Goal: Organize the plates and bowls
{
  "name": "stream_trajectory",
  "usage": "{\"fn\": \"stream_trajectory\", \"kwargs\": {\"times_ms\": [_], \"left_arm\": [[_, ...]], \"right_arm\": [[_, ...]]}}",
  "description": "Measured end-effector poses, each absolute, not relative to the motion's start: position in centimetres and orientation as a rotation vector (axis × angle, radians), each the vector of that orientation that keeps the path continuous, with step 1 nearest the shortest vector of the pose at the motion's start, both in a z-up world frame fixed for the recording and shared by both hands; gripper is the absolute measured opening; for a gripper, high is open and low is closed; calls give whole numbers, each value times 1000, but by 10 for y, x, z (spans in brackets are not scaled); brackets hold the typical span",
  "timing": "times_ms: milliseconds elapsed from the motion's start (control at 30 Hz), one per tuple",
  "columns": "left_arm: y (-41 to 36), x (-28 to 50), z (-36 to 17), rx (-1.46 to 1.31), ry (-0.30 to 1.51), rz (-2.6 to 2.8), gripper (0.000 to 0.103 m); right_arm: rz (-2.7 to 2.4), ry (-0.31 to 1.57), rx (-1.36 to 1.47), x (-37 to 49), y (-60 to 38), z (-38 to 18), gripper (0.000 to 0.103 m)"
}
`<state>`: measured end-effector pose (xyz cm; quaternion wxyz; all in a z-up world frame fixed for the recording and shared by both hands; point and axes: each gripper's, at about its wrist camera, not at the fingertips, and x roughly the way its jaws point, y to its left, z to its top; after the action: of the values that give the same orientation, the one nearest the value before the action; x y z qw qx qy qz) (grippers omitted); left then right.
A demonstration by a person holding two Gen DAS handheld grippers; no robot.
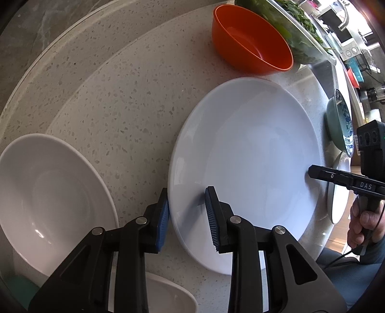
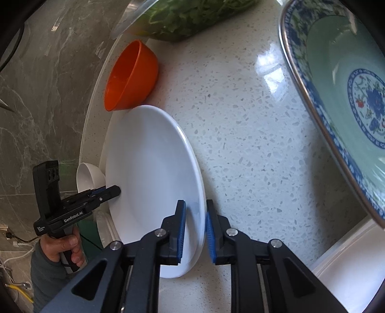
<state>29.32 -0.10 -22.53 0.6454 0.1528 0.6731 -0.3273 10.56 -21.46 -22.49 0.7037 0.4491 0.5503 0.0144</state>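
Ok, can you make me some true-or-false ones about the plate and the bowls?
1. The bowl next to the tub of greens is an orange bowl. True.
2. The white plate has food on it. False: it is bare.
3. The left gripper and the right gripper both have the plate's rim between their fingers. True.
4. The blue-flowered bowl sits inside the orange bowl. False: they are apart.
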Motion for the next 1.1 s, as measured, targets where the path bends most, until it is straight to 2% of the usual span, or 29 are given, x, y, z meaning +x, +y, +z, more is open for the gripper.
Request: {"fn": "stream_trajectory", "kwargs": {"times_ms": [267, 467, 1100], "left_arm": [[-7, 287, -225, 382, 1512, -741, 28], [-10, 282, -225, 407, 1492, -747, 28], [-6, 281, -224, 361, 1519, -705, 27]], "right_arm": [[48, 1272, 1013, 116, -214, -228, 15], [45, 1276, 931, 120, -204, -223, 16], [55, 1243, 947, 114, -211, -214, 16]]}}
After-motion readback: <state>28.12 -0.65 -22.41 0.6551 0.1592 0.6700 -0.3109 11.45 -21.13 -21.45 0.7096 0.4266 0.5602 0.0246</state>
